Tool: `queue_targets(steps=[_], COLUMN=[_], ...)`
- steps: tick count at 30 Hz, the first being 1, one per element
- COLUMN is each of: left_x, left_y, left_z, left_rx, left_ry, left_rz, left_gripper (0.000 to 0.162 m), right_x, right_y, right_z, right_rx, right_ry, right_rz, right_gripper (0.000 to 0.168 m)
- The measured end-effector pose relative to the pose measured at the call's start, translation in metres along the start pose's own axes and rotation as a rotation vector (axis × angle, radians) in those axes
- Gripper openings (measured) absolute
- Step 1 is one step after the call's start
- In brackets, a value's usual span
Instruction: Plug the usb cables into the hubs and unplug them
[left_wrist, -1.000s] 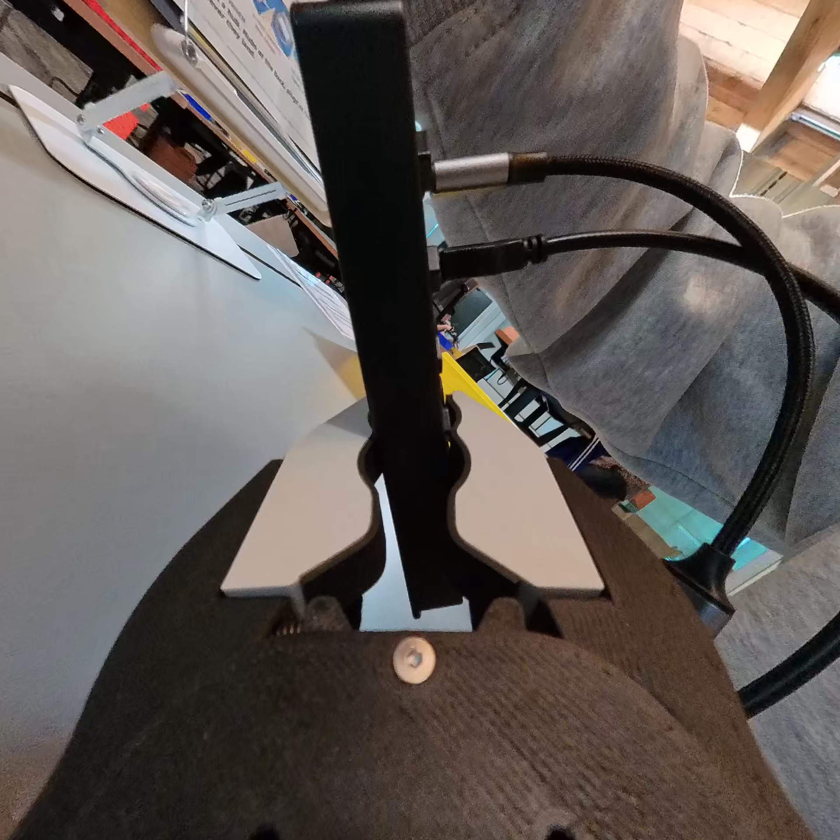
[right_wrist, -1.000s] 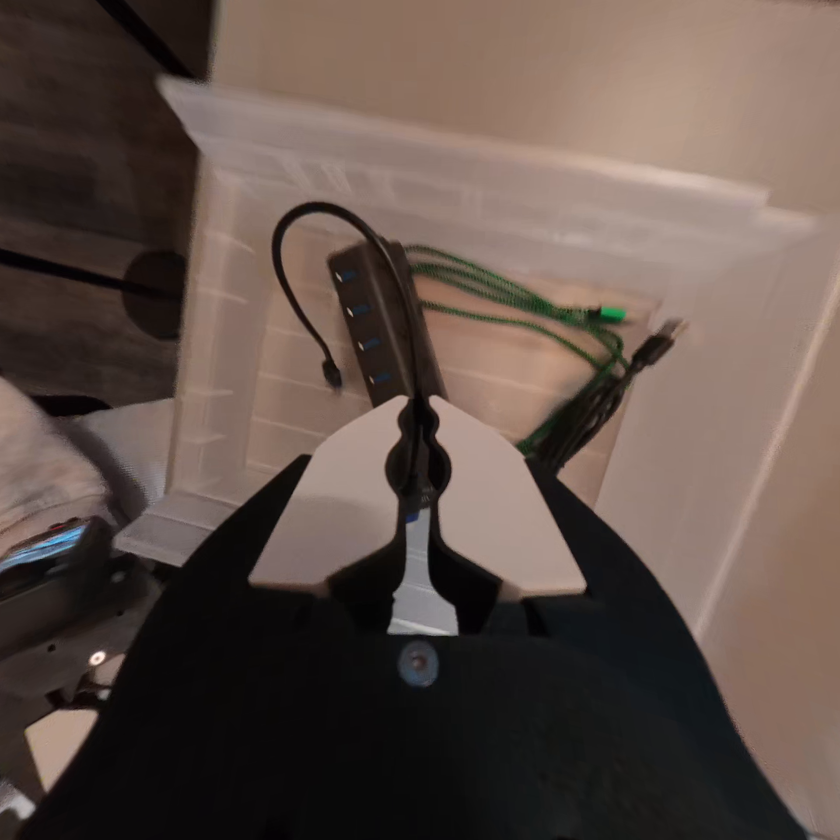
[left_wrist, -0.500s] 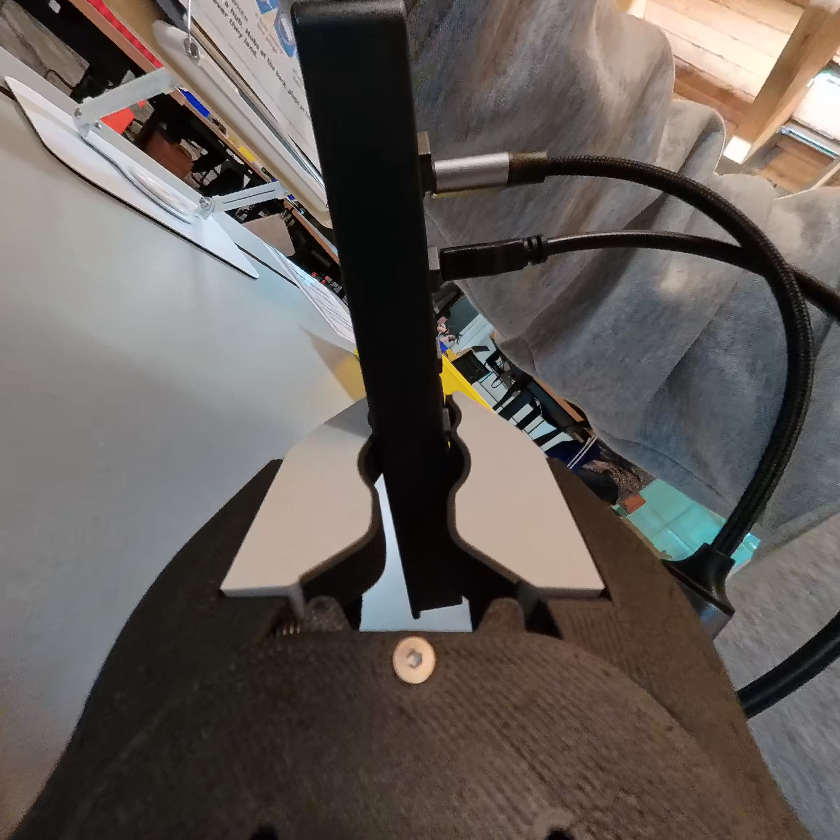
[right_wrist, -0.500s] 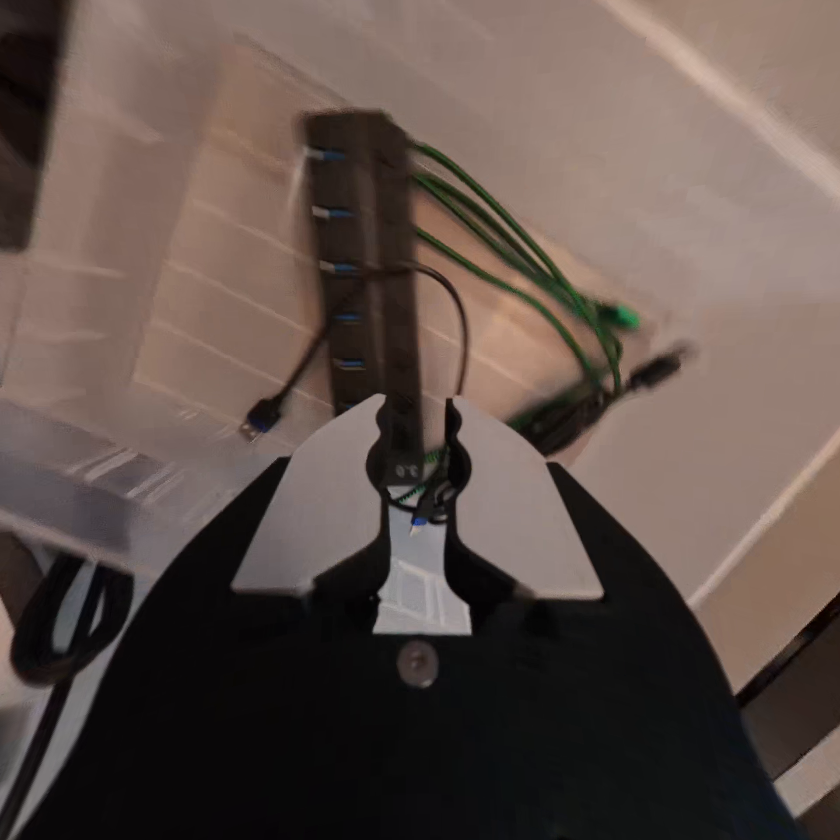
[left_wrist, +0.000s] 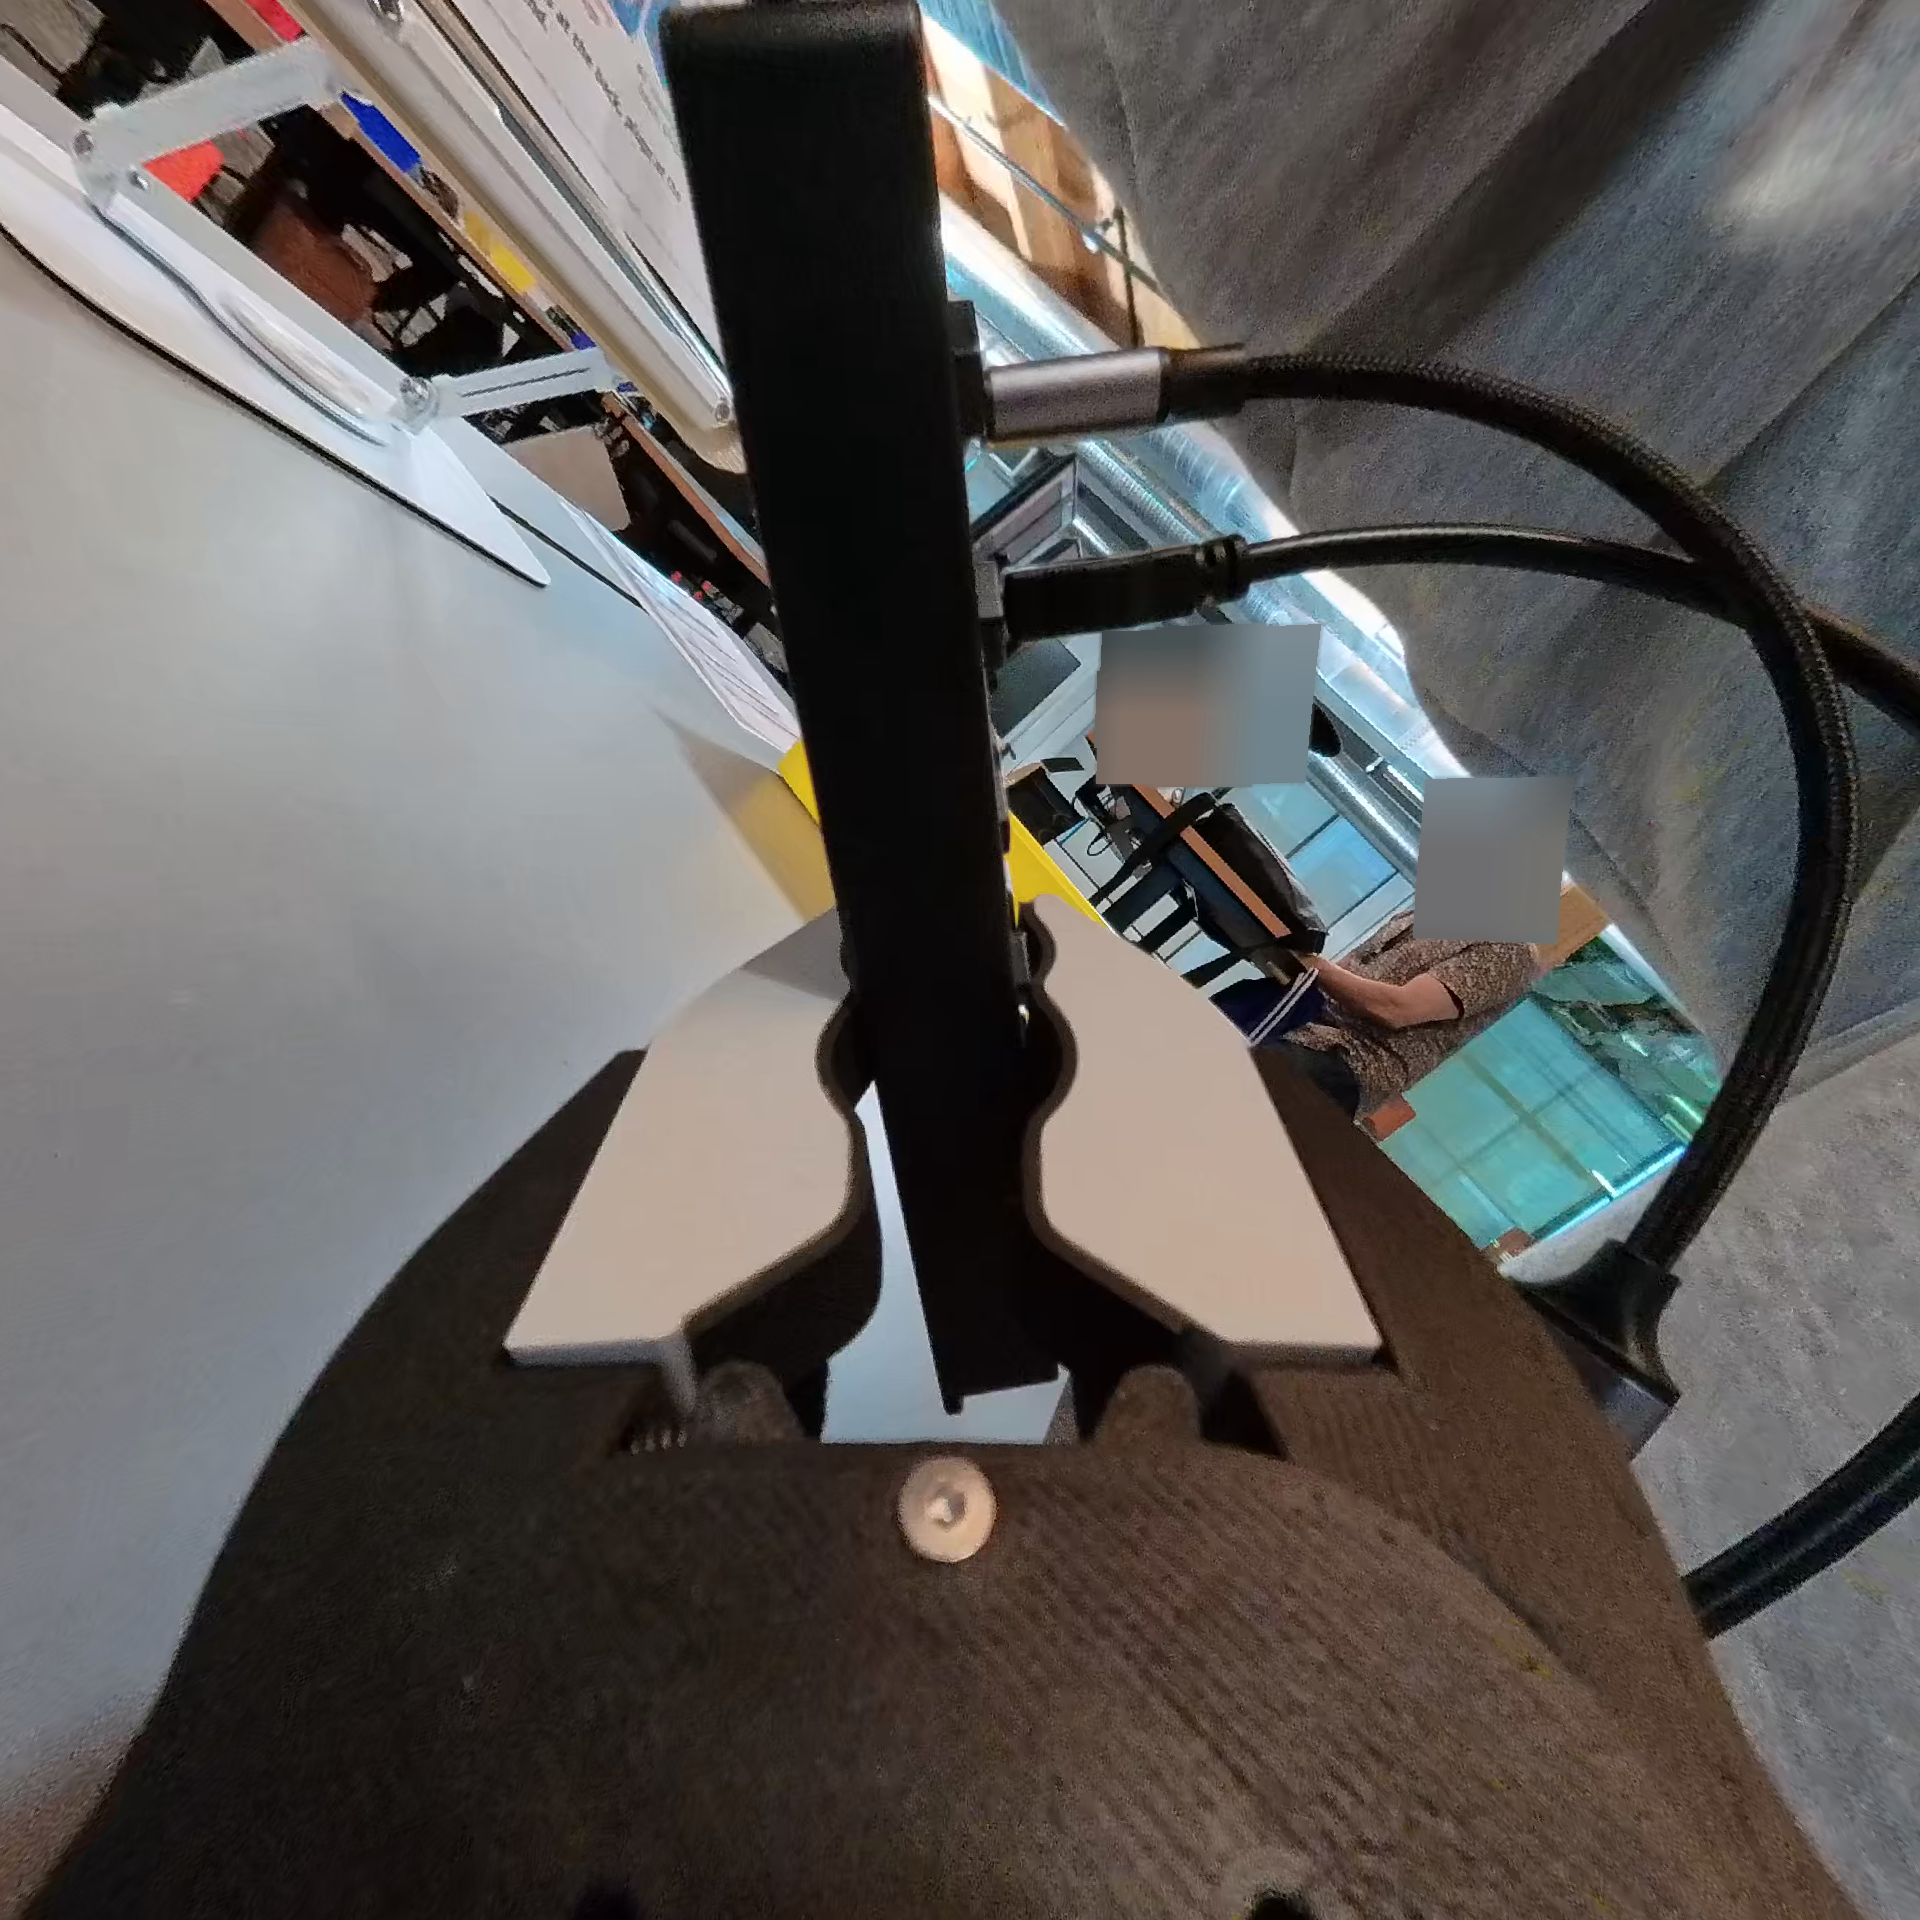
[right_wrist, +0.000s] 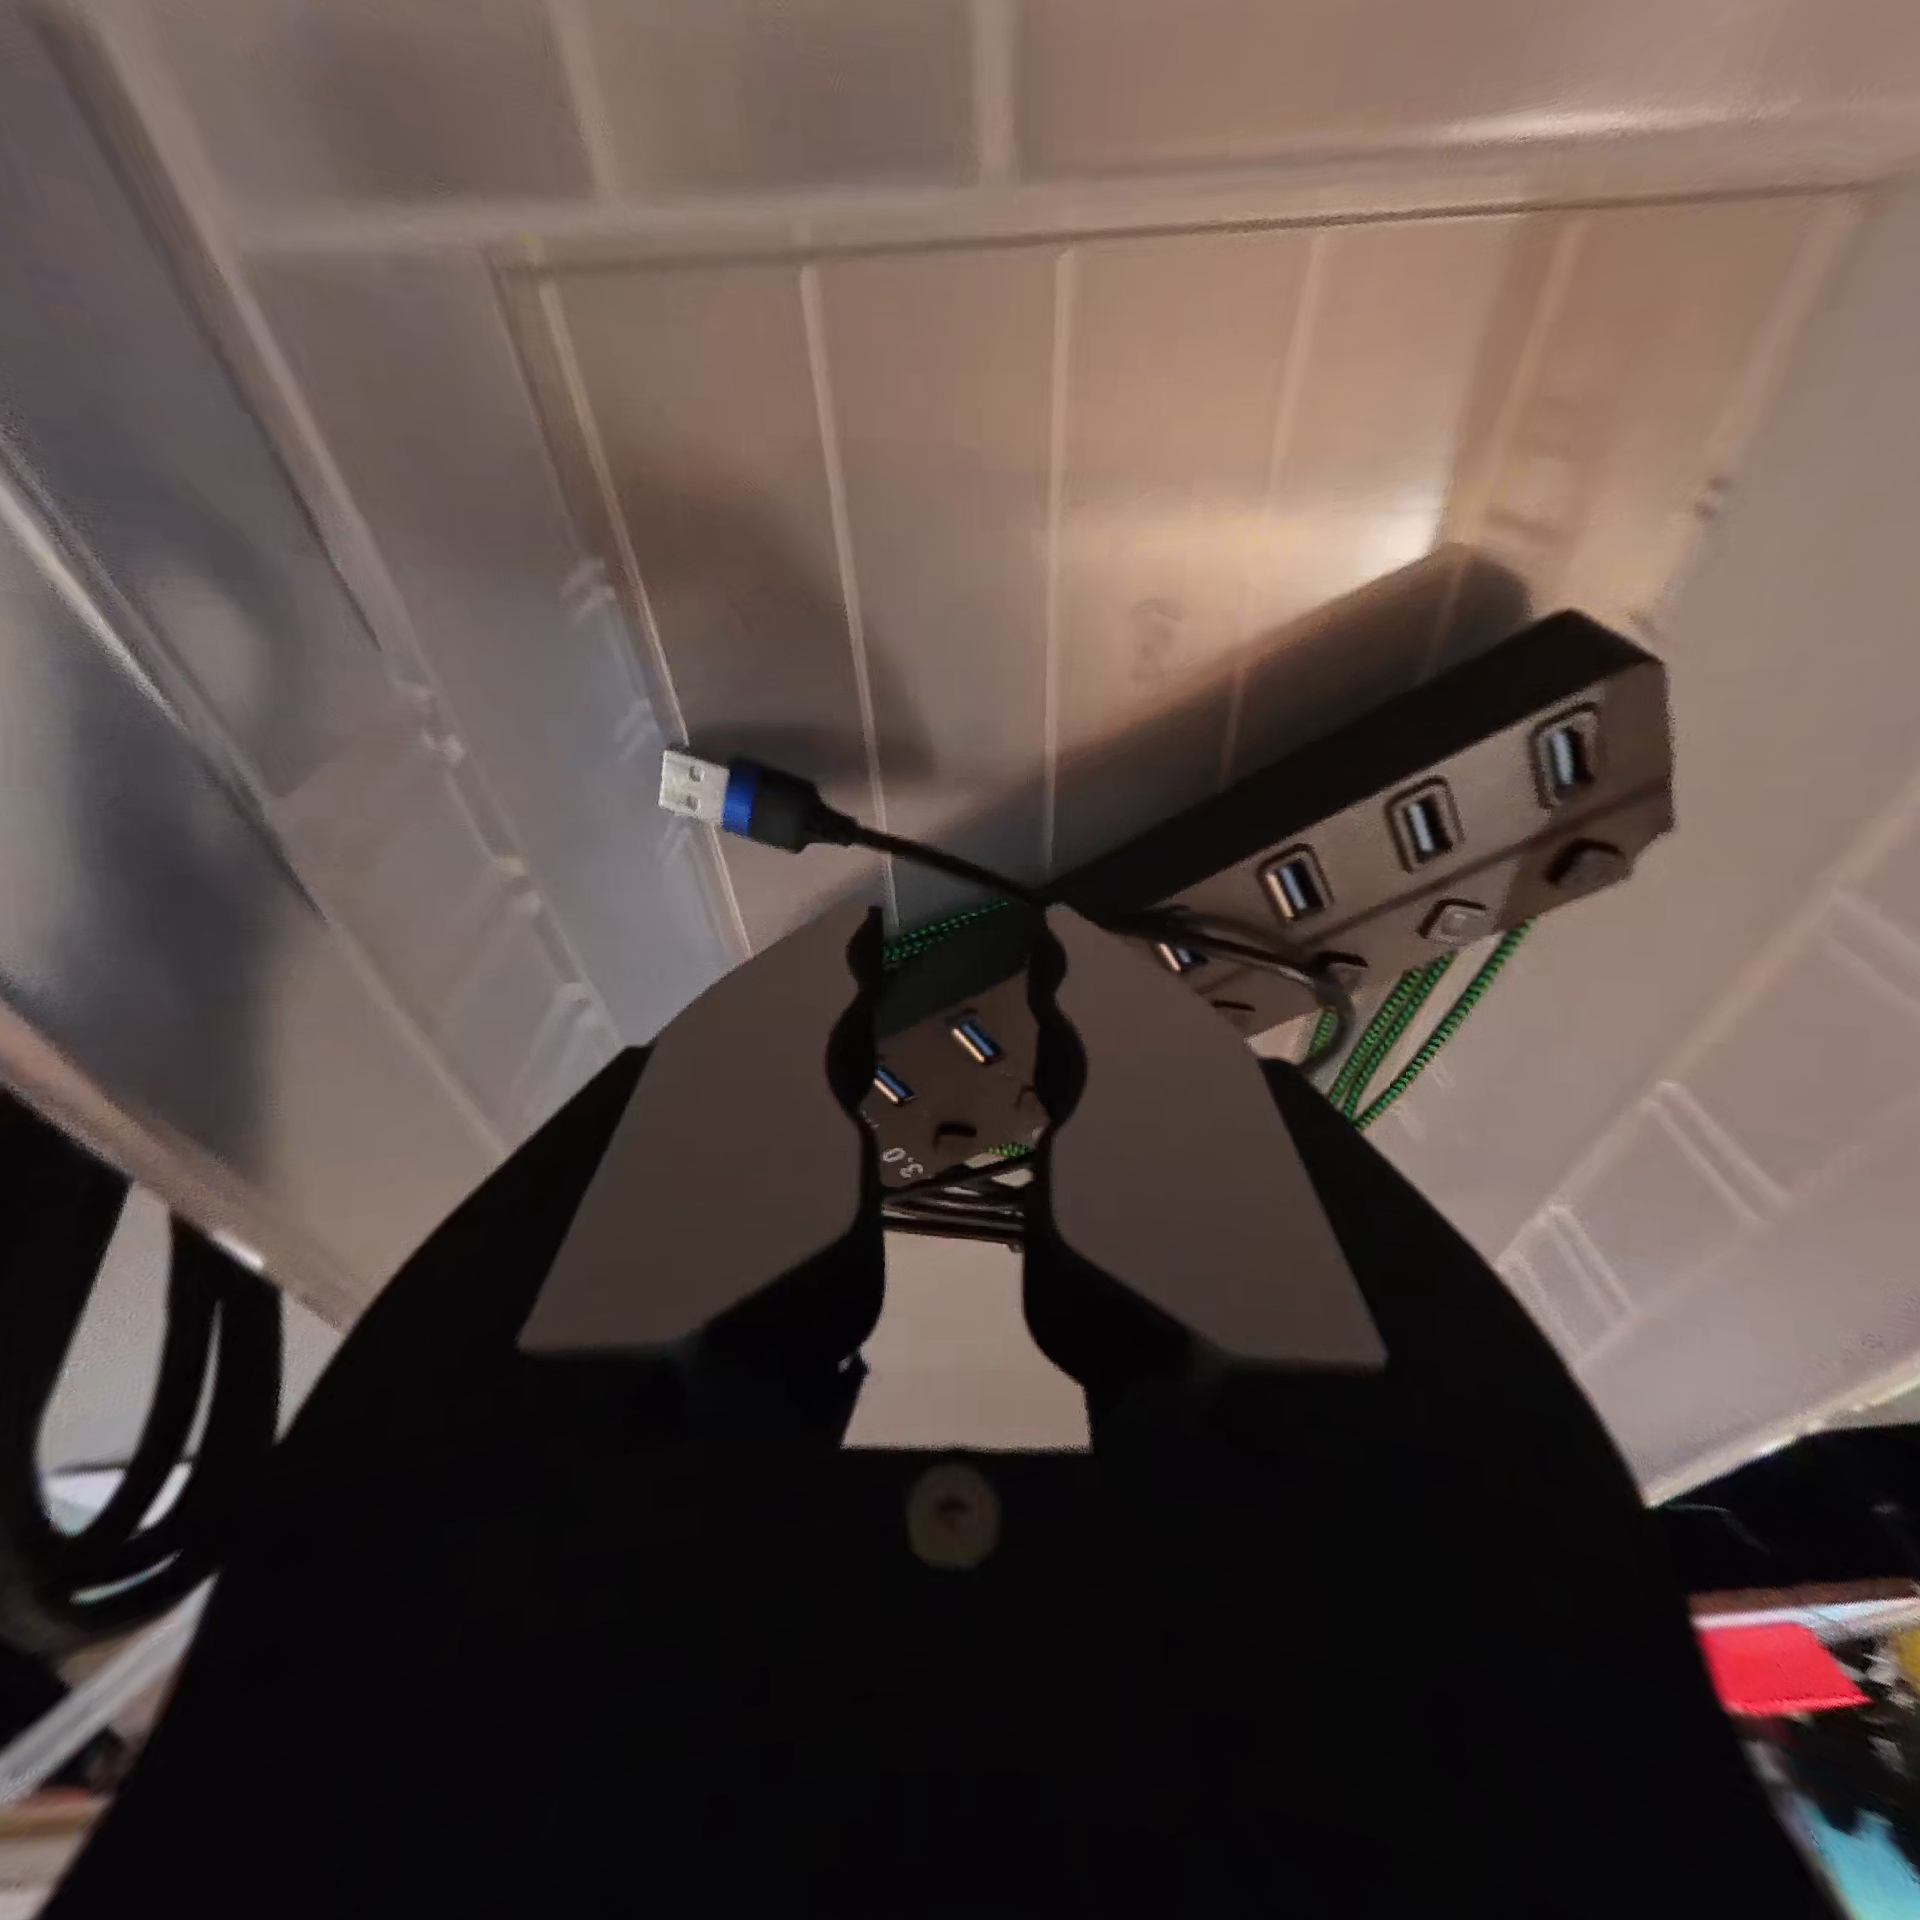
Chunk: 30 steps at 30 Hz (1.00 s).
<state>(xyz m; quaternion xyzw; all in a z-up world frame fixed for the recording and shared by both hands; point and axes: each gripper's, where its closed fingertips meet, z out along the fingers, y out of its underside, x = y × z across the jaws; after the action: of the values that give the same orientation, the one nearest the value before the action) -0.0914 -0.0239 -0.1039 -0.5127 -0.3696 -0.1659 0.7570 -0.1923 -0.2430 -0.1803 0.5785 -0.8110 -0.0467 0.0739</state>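
My left gripper (left_wrist: 935, 935) is shut on a black hub (left_wrist: 831, 416) and holds it upright, edge-on to the camera. Two cables are plugged into the hub's right side: a silver-collared plug (left_wrist: 1070, 395) on a thick braided black cable, and a black plug (left_wrist: 1101, 597) below it. My right gripper (right_wrist: 961, 920) is open, low inside a clear plastic bin (right_wrist: 935, 416). A second black hub (right_wrist: 1455, 769) with blue ports lies under it, its near end showing between the fingers. That hub's thin black lead ends in a loose blue-collared plug (right_wrist: 727, 800).
Green braided cables (right_wrist: 1392, 1039) lie in the bin under the second hub. A white table (left_wrist: 260, 831) is left of my left gripper. A person's grey sleeve (left_wrist: 1558, 260) is close on the right. Black cable loops (right_wrist: 114, 1455) hang outside the bin. Spacing between my two grippers at the tips: around 25 cm.
My right gripper has dropped closer into the bin over the second hub and its jaws have widened from nearly shut. My left gripper keeps the first hub almost still.
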Motion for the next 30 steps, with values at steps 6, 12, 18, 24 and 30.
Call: queue_targets(steps=[6, 12, 18, 24, 30], left_x=[0.000, 0.000, 0.001, 0.002, 0.003], left_y=[0.002, 0.004, 0.005, 0.009, 0.011], left_z=[0.001, 0.001, 0.002, 0.004, 0.007], left_rx=[-0.017, -0.030, -0.037, -0.049, -0.057], left_ry=[0.008, 0.015, 0.015, 0.019, 0.018], left_rz=[-0.021, -0.039, -0.036, -0.028, -0.018], left_gripper=[0.026, 0.026, 0.026, 0.026, 0.026], right_x=[0.002, 0.008, 0.015, 0.018, 0.014], right_y=[0.004, -0.007, -0.020, -0.018, -0.018], right_z=[0.022, 0.027, 0.012, -0.001, 0.014], right_rx=[-0.156, -0.171, -0.121, -0.130, -0.250], right_ry=[0.099, 0.067, 0.133, 0.168, 0.136], right_rz=[-0.317, -0.347, -0.319, -0.356, -0.584], right_gripper=[0.039, 0.042, 0.042, 0.040, 0.043])
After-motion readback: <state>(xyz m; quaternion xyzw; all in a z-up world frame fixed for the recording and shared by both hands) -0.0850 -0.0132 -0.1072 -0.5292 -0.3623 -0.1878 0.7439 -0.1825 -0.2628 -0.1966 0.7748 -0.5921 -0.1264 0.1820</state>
